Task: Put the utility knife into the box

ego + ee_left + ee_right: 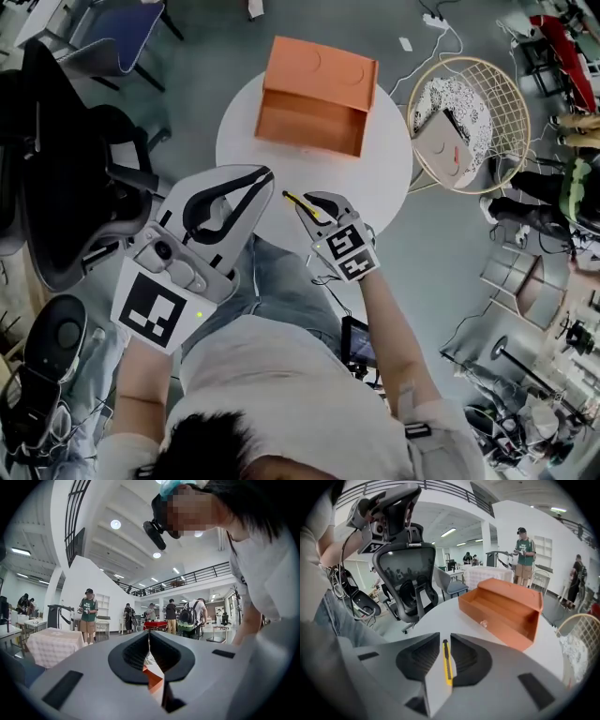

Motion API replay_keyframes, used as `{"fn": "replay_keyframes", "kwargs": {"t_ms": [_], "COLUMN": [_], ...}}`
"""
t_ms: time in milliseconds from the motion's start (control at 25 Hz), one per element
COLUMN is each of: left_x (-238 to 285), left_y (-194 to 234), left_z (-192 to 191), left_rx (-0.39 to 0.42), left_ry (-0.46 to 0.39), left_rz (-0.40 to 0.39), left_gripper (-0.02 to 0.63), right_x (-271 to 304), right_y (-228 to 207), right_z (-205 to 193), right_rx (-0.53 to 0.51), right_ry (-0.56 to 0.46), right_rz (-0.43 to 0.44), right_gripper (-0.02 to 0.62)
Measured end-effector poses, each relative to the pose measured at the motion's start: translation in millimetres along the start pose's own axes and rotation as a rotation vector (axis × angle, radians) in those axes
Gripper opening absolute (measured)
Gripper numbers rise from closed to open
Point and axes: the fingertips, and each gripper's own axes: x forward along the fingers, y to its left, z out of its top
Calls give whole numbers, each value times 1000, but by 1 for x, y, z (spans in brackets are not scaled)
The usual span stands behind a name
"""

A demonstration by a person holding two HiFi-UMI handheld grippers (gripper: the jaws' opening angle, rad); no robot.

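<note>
Left gripper [265, 175] held up off the table [384, 178], jaws closed on nothing. Utility knife [447, 667] pinched in right gripper [446, 638], over the table's near edge, short of the box [501, 607]. Long axis lies along the jaws, far end aimed left of the box. Risks: the slim handle could pivot in the pinch, or its end could snag the box's front wall.

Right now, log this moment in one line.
right gripper: shut on knife | left gripper: shut, empty | box: open, knife not inside
</note>
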Motion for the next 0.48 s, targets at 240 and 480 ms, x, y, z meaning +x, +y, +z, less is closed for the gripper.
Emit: {"fn": "replay_keyframes", "kwargs": {"t_ms": [240, 480], "left_x": [-2, -3], "left_y": [13, 19], "left_z": [-5, -8], "left_rx": [-9, -19], "left_ry": [19, 28], "left_rz": [28, 56], "left_gripper": [9, 9], "right_x": [27, 39], "right_y": [0, 2], "right_z": [-30, -51], "right_rx": [-38, -73], "right_ry": [117, 197], "right_rz": [41, 73], "right_gripper": [83, 83]}}
